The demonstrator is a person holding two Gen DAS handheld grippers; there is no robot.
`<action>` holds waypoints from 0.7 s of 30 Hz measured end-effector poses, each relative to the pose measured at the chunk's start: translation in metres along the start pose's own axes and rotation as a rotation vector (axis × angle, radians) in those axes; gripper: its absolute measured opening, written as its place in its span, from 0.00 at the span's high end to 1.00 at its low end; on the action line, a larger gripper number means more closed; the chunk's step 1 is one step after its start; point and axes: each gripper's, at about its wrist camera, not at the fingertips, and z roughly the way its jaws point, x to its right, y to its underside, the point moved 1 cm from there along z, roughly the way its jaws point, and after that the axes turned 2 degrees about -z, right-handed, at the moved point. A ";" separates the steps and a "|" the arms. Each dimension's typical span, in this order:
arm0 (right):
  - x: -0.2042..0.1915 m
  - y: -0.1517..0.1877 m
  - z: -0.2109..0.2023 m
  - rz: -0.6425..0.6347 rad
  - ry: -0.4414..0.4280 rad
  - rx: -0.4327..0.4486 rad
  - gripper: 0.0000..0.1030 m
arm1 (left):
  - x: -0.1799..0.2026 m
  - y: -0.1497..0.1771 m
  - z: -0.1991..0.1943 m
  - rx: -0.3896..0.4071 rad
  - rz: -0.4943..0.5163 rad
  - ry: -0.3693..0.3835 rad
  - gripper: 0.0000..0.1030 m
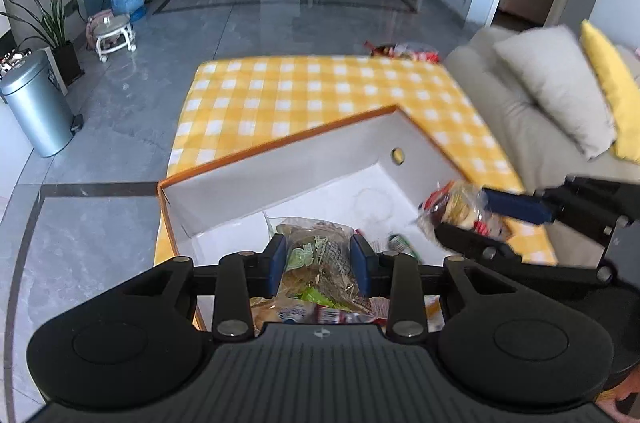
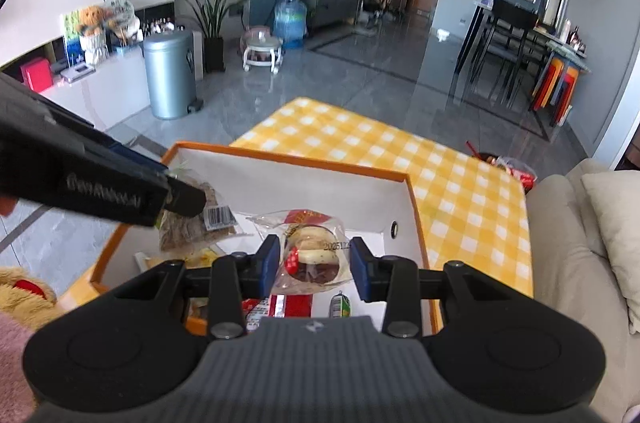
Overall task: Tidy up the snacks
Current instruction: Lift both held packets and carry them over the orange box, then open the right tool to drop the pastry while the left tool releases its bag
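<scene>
Clear packet of brown seeded crisps [image 1: 320, 259] clamped between blue pads of left gripper [image 1: 320, 263], held over near part of orange-rimmed white box [image 1: 280, 159]. Clear-wrapped round pastry [image 2: 316, 257] pinched by right gripper [image 2: 314, 265], raised above box's right side. More wrapped snacks [image 2: 276, 307] seen on box floor. Box set on near end of yellow-checked tablecloth [image 1: 304, 91]; red-wrapped snacks [image 1: 404, 51] lie at far right corner. Beige sofa [image 1: 500, 111] beside table.

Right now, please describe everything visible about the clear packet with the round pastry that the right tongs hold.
The clear plastic packet with a round pale pastry has a dark filling, a red label at its top and side, and a printed date. It is crinkled and sits pinched between the blue pads of the right tongs, held above the white-lined, orange-edged cardboard box.
</scene>
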 end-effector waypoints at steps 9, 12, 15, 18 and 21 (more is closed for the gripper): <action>0.010 -0.006 0.064 -0.004 0.012 -0.112 0.66 | -0.008 -0.004 0.056 -0.111 0.072 -0.118 0.63; 0.009 -0.004 0.081 -0.012 0.023 -0.142 0.66 | -0.003 -0.005 0.070 -0.129 0.146 -0.174 0.63; 0.006 -0.002 0.099 -0.035 0.025 -0.172 0.66 | -0.004 -0.005 0.083 -0.156 0.182 -0.206 0.63; 0.004 -0.001 0.116 -0.041 0.031 -0.207 0.66 | -0.007 -0.003 0.095 -0.181 0.209 -0.232 0.63; 0.001 0.000 0.128 -0.037 0.027 -0.241 0.66 | -0.010 -0.003 0.105 -0.201 0.222 -0.247 0.63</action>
